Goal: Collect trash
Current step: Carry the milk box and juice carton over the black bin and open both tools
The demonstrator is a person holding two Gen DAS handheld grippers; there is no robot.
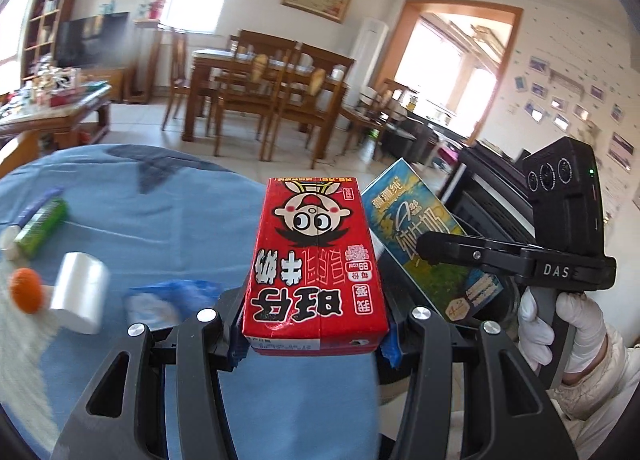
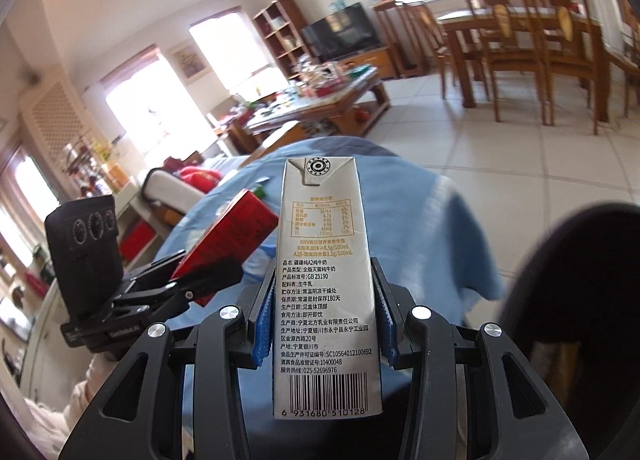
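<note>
My left gripper (image 1: 314,340) is shut on a red milk carton (image 1: 316,260) with a cartoon face and holds it above the blue-covered table (image 1: 160,220). My right gripper (image 2: 324,332) is shut on a tall milk carton (image 2: 326,280), its grey label side facing the camera. In the left wrist view that carton shows its blue and green side (image 1: 424,236) to the right of the red one, held by the right gripper (image 1: 432,248). In the right wrist view the red carton (image 2: 228,236) is to the left. A dark bin rim (image 2: 580,300) is at the right.
On the table lie a white roll (image 1: 82,292), an orange ball (image 1: 26,290), a green tube (image 1: 40,226) and a blue wrapper (image 1: 168,300). Behind stand a dining table with chairs (image 1: 272,84) and a cluttered coffee table (image 1: 52,100).
</note>
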